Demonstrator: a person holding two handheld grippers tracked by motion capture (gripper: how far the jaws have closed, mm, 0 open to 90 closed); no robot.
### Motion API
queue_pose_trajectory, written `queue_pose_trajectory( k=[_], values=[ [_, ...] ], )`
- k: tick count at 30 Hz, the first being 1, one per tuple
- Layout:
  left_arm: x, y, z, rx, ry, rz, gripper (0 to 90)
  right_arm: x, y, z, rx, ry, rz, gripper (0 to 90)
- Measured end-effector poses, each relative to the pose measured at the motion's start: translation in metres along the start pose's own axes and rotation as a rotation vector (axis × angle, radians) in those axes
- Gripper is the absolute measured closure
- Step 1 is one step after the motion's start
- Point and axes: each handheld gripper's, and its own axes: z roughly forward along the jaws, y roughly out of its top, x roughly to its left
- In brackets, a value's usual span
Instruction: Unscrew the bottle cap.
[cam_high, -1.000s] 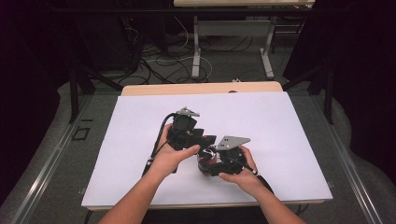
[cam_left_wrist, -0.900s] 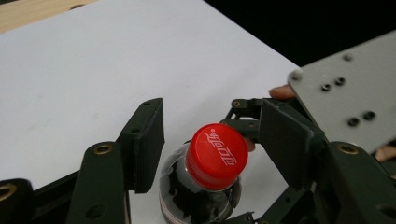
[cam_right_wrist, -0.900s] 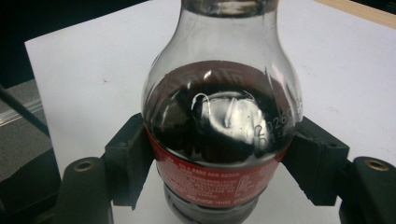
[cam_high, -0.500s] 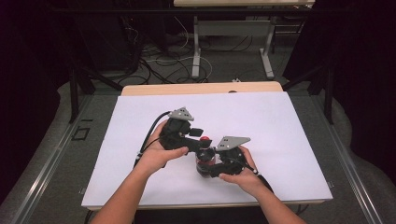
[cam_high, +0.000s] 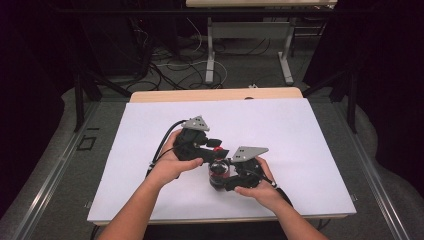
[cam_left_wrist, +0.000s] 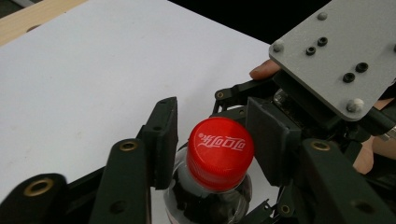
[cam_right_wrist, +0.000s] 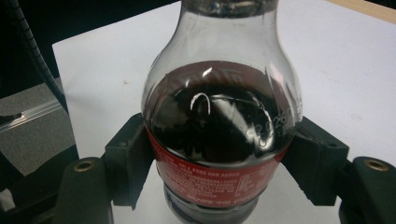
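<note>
A small cola bottle (cam_right_wrist: 219, 126) with dark drink and a red label stands on the white sheet (cam_high: 300, 150). My right gripper (cam_right_wrist: 219, 161) is shut on its body, one pad on each side at the label. In the high view the bottle (cam_high: 218, 172) sits between both hands, and the right gripper (cam_high: 222, 181) grips it from the right. My left gripper (cam_left_wrist: 217, 140) straddles the red cap (cam_left_wrist: 219, 151) from above. Its jaws have just been closing, and a thin gap still shows at the left pad (cam_left_wrist: 163, 137). In the high view the left gripper (cam_high: 214, 150) is at the red cap (cam_high: 218, 148).
The white sheet covers most of the wooden table (cam_high: 215, 94). The right gripper's grey plate (cam_left_wrist: 336, 56) and a fingertip (cam_left_wrist: 264, 70) sit close behind the cap. Cables (cam_high: 165, 145) trail from the left gripper. Dark floor, table legs and wires lie beyond the far edge.
The left gripper has turned and settled over the bottle's top, with its jaws drawn in about the red cap. The right hand and the bottle have stayed put.
</note>
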Motion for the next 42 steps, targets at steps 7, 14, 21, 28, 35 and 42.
queue_pose_trajectory(
  k=[7,14,21,28,35,42],
  values=[
    [-0.006,0.003,0.004,0.009,0.04,-0.039,60.5,0.0,0.0,-0.001,0.014,0.003,0.005,29.9],
    [-0.015,0.007,0.008,0.007,0.163,-0.217,60.6,0.001,0.0,0.0,0.009,-0.021,0.018,29.9],
    [-0.021,0.012,0.011,0.025,0.216,-0.293,54.0,-0.001,-0.001,0.001,0.0,-0.042,0.026,29.9],
    [-0.014,0.013,-0.001,-0.028,0.13,-0.146,43.1,-0.003,0.0,-0.002,-0.001,-0.031,0.037,29.9],
    [-0.01,0.006,-0.006,-0.001,0.113,-0.019,43.5,-0.002,0.0,-0.002,0.0,-0.022,0.023,29.9],
    [-0.004,0.004,-0.005,0.001,0.078,-0.008,45.1,0.0,0.001,-0.002,-0.006,-0.018,0.013,29.9]
  ],
)
